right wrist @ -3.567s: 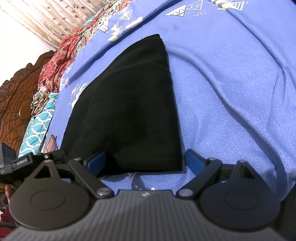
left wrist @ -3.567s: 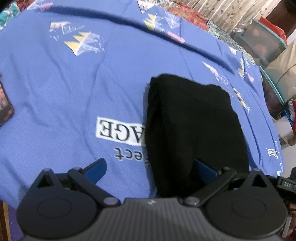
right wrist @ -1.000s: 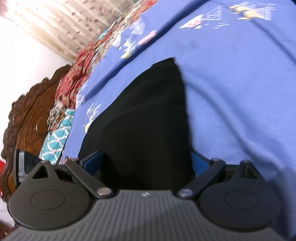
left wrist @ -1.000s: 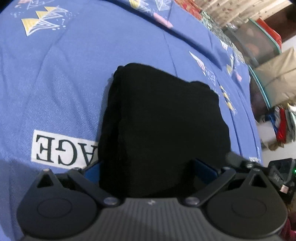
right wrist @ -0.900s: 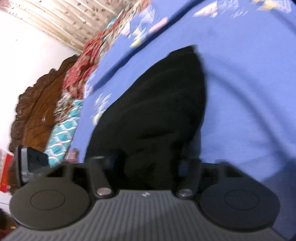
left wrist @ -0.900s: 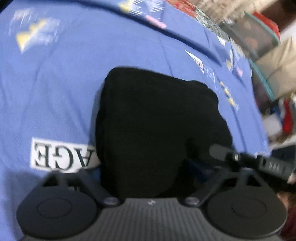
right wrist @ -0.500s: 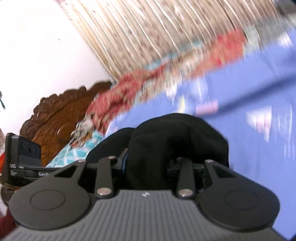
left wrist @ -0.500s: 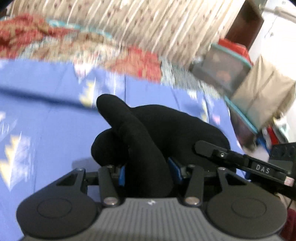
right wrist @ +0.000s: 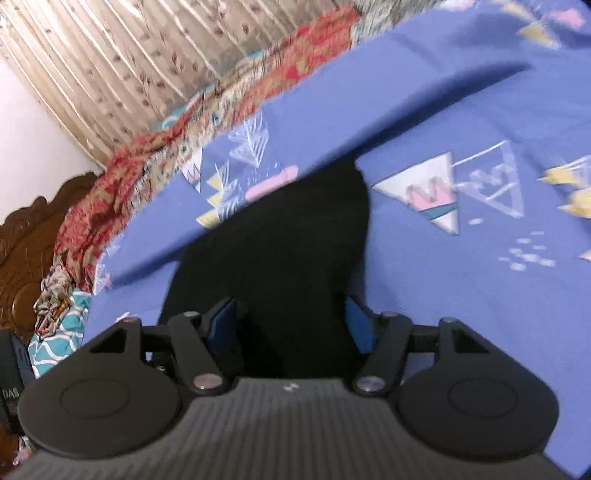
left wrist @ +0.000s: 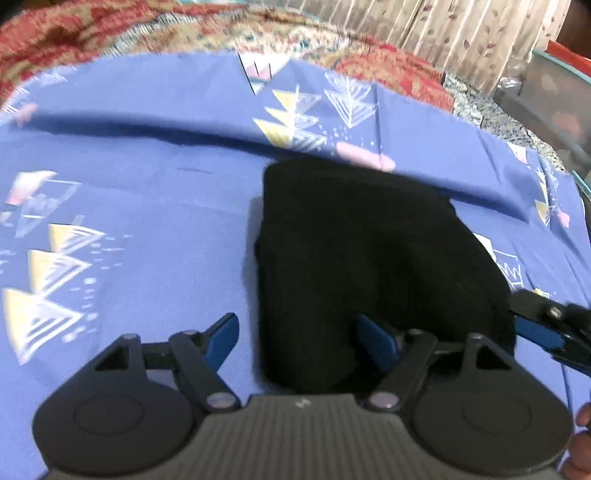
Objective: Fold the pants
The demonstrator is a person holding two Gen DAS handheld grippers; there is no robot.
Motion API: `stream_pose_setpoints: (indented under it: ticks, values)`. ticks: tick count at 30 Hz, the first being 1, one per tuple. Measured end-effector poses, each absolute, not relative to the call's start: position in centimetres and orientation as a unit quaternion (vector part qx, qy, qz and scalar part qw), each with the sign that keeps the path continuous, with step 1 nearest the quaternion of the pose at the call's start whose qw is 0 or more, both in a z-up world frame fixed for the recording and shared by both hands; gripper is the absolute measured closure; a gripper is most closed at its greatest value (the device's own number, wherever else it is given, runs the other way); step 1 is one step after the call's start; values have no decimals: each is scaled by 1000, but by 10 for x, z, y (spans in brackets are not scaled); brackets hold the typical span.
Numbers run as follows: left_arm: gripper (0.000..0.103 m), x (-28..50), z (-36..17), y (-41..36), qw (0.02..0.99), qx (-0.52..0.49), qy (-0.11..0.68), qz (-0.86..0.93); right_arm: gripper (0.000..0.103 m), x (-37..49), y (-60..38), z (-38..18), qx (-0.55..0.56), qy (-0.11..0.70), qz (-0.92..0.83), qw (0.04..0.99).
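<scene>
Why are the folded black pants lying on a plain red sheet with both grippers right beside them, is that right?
Not quite. The sheet under the black pants is blue with triangle prints, as the left wrist view shows. The left gripper and right gripper are indeed right at the pants, jaws opening.

Folded pants lie on a bedsheet, with a patterned blanket and curtains beyond.

near edge of the black pants hidden behind the left gripper, bedsheet print smeared by blur, curtain cut off at the top
</scene>
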State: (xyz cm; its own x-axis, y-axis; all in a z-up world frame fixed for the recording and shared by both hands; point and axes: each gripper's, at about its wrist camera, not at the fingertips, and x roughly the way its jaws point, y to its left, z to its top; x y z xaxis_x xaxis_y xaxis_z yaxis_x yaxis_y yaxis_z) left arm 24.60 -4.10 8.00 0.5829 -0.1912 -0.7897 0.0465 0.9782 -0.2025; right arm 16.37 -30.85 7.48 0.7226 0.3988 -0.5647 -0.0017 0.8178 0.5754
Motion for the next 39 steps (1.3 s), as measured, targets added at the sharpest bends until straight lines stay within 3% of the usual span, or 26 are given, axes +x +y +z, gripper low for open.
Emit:
stream_pose_setpoints:
  ticks: [7,12,16,22,33,39]
  values:
    - [0,164,105,-49,892,-2,449,-48,18,89,-292,76,237,388,84,887]
    - [0,112,112,-59,882,16,468,-43,6,39,-275,66,207,424,52,880]
    - [0,77,123,-59,889,-1,456,-45,6,15,-266,54,175,479,39,859]
    - [0,51,143,-60,898,-17,435,-66,6,-1,-266,60,191,472,50,859]
    - [0,22,166,-76,919,59,390,-4,6,-27,-254,62,204,482,75,849]
    - [0,13,164,-79,911,45,410,-15,6,-37,-256,66,215,474,75,851]
